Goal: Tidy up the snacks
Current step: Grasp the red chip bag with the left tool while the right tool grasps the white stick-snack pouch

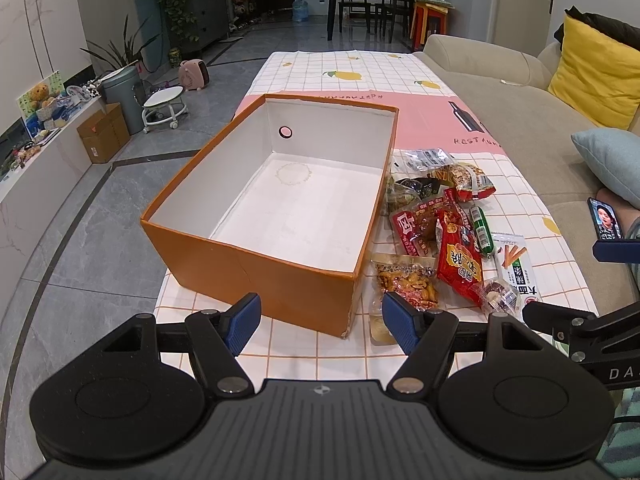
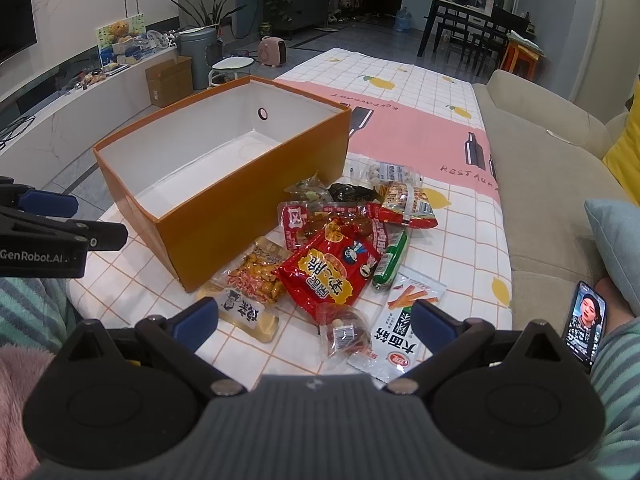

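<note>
An open orange box (image 1: 256,258) with a bare white inside stands on the table; it also shows in the right wrist view (image 2: 224,216). A pile of snack packets lies to its right: a big red packet (image 1: 458,264) (image 2: 330,270), a green sausage stick (image 1: 482,230) (image 2: 390,260), a clear bag of peanuts (image 1: 406,280) (image 2: 256,276), a white packet (image 2: 400,332). My left gripper (image 1: 322,322) is open and empty, in front of the box's near right corner. My right gripper (image 2: 316,326) is open and empty, just above the near edge of the pile.
The table wears a checked cloth (image 1: 340,68) with a pink band. A beige sofa (image 1: 500,120) runs along the right, with a phone (image 2: 584,322) on it. The floor drops off left of the box. The left gripper's side shows in the right wrist view (image 2: 52,228).
</note>
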Tool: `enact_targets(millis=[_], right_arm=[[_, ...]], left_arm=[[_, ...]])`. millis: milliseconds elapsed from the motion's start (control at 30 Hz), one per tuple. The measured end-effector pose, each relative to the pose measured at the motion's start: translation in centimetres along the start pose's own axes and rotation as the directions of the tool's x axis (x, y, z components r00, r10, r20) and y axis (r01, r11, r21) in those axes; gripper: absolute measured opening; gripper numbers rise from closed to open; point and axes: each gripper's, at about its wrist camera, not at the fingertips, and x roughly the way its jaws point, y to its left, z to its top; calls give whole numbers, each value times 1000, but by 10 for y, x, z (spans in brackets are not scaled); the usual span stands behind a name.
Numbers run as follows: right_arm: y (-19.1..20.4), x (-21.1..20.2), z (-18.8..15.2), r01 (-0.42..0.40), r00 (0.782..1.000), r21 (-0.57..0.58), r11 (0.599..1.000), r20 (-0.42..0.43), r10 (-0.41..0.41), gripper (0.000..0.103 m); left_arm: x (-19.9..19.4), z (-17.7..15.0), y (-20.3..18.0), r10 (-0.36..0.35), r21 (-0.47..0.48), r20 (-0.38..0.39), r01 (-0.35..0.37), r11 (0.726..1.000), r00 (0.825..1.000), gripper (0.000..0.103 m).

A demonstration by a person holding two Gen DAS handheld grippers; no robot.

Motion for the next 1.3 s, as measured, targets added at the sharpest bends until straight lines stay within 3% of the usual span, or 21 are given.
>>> enact_targets(millis=[133,267,333,433,500,667,1000,1200,1300], right_arm=[[-1,-2,0,1,1000,0,1000,21,-1,99],[-5,-3,0,46,998,-29,999,51,-45,99],[-9,-1,-1,99,994,-62,993,62,-95,99],[-24,10,-4,114,993,-70,991,33,-112,96],[-37,19,-6,115,993,-41,992,2,-115,88],[-61,45,-14,95,993,39,995,-79,-91,76],[-102,101,-11,78,986,230,970,-163,-41,75],[-118,130,-10,47,981,324,945,-195,19,75],[-120,143,-9,56,977,328,943,-214,17,74]], left_arm=[[1,-1,-3,-20,5,-2,20,1000,1000,81],[2,2,-11,-103,14,-18,103,995,995,78],[6,5,-19,-171,14,-44,172,985,984,69],[13,10,-34,-261,21,-80,264,964,962,68],[18,15,-45,-284,41,-92,289,957,954,68],[44,33,-70,-285,96,-107,296,950,952,69],[115,51,-99,-269,87,-183,288,954,946,73],[154,54,-99,-305,-8,-256,313,950,917,71],[166,55,-99,-305,-30,-276,309,951,911,69]])
